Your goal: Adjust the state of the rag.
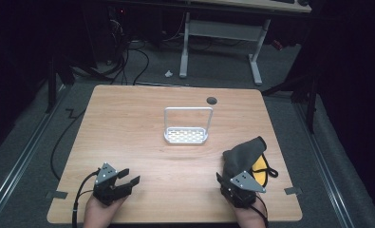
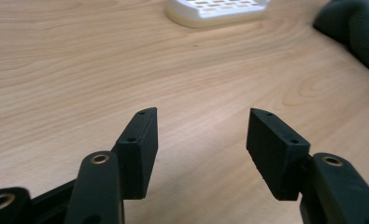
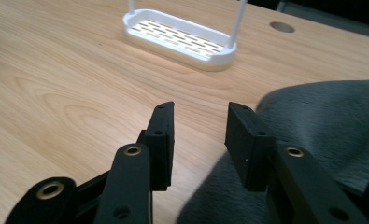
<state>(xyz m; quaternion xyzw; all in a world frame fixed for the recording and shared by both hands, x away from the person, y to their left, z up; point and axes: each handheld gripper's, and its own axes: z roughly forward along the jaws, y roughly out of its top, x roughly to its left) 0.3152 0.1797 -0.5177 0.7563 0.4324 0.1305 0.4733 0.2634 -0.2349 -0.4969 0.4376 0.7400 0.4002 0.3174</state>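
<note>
Table (image 1: 128,142) evenly lit from above, surroundings dark; gripper views soft, near jaws blurred.

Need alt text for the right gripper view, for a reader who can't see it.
The right gripper hovers with its two black jaws open and nothing between them, at the edge of a dark grey cloth on a wooden table. Farther off stands a white slotted tray with thin upright posts.

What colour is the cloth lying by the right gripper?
Dark grey cloth, with something yellow beside it; the high view shows it best.
</note>
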